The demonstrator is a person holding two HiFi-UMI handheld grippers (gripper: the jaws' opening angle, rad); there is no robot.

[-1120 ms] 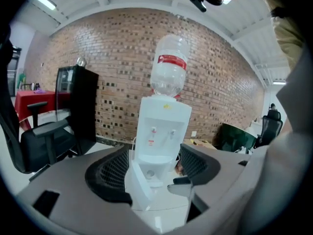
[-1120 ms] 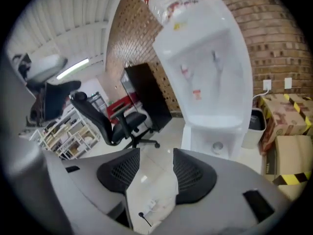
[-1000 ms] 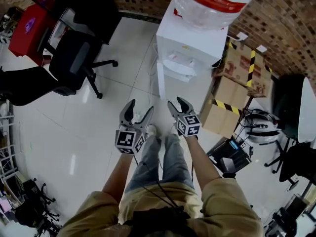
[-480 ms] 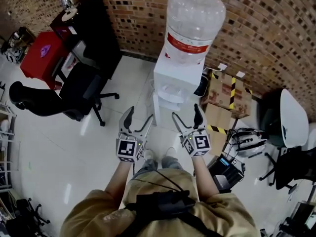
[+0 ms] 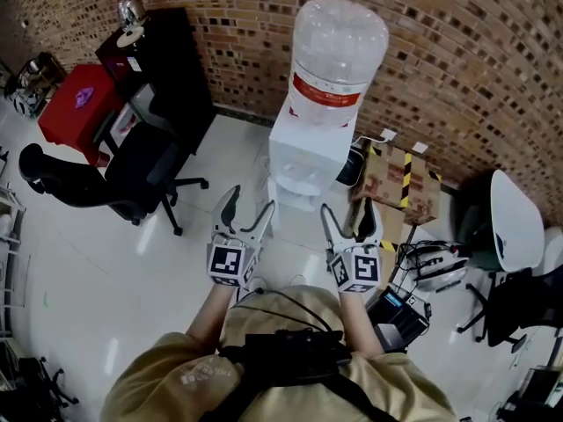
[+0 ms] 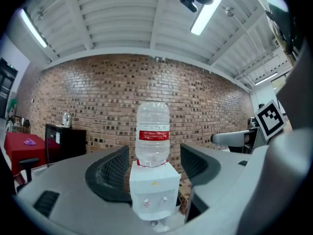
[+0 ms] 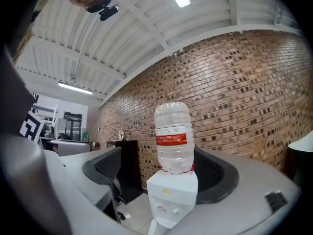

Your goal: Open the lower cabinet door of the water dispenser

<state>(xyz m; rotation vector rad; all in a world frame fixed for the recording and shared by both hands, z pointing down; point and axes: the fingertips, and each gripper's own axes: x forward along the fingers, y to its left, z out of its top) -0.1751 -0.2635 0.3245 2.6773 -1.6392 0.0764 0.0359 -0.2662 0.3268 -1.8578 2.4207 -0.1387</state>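
Showing both forearms stretched forward side by side from the person's chest, the head view places the left gripper (image 5: 249,202) and the right gripper (image 5: 347,211) level, each aimed at the water dispenser (image 5: 303,152). The left gripper's jaws stand wide apart with nothing clamped; in its own view the dispenser appears framed between the two black pads, but far off. The right gripper's jaws are opening, also wide and empty, with the same distant dispenser seen between them. The dispenser stands against the brick wall (image 5: 475,69), well apart from both grippers, and carries a large clear bottle (image 5: 339,47) with a red label. Its lower front, where the cabinet door sits, is mostly cut off or covered by the grippers, so the door's state cannot be told. A cardboard box (image 5: 400,183) with yellow-and-black tape stands just beside the dispenser on the right; a black office chair (image 5: 132,170), a black cabinet (image 5: 163,60) and a red table (image 5: 75,104) stand to the left. Pale floor tiles (image 5: 88,262) lie between person and dispenser.
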